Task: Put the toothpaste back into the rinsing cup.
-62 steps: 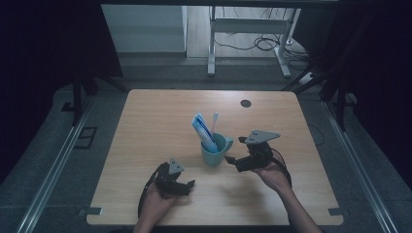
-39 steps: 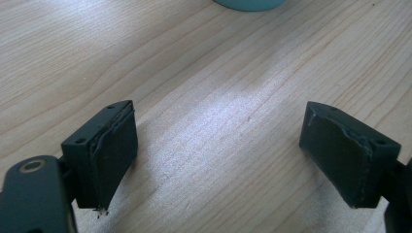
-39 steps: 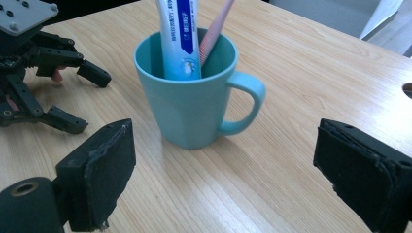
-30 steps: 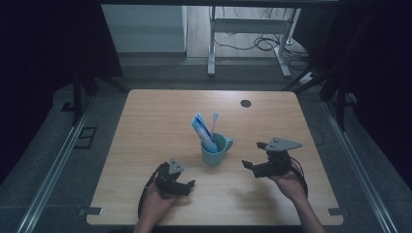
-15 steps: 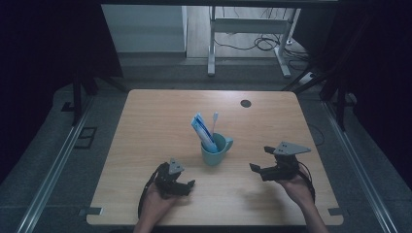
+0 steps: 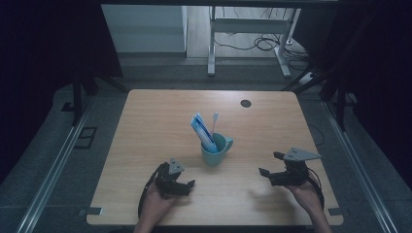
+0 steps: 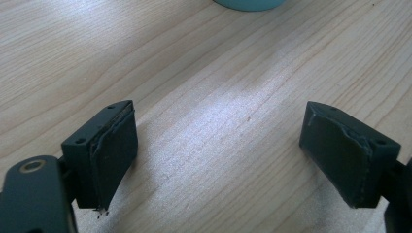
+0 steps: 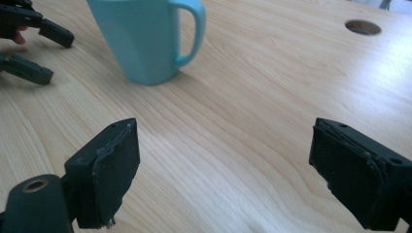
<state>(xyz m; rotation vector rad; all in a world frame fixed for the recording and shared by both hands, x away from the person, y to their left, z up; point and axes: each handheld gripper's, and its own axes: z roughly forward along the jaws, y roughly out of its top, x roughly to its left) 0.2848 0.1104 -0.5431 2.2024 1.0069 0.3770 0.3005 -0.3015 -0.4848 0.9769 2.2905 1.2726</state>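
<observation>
One mug [image 6: 216, 150] — two empty claws

High view looks down from above; tongs cams sit low, share mug [image 8: 145, 39]

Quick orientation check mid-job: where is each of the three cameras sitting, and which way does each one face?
High view: above the person's side, looking forward and down at the table, the mug with toothpaste and toothbrush; forearms, left gripper and right gripper show.
Left gripper view: low over the wood, facing the mug's base; its own open jaws show.
Right gripper view: low, facing the mug's handle side and the left gripper beyond; its own open jaws show.
Shared: all three see the mug.
</observation>
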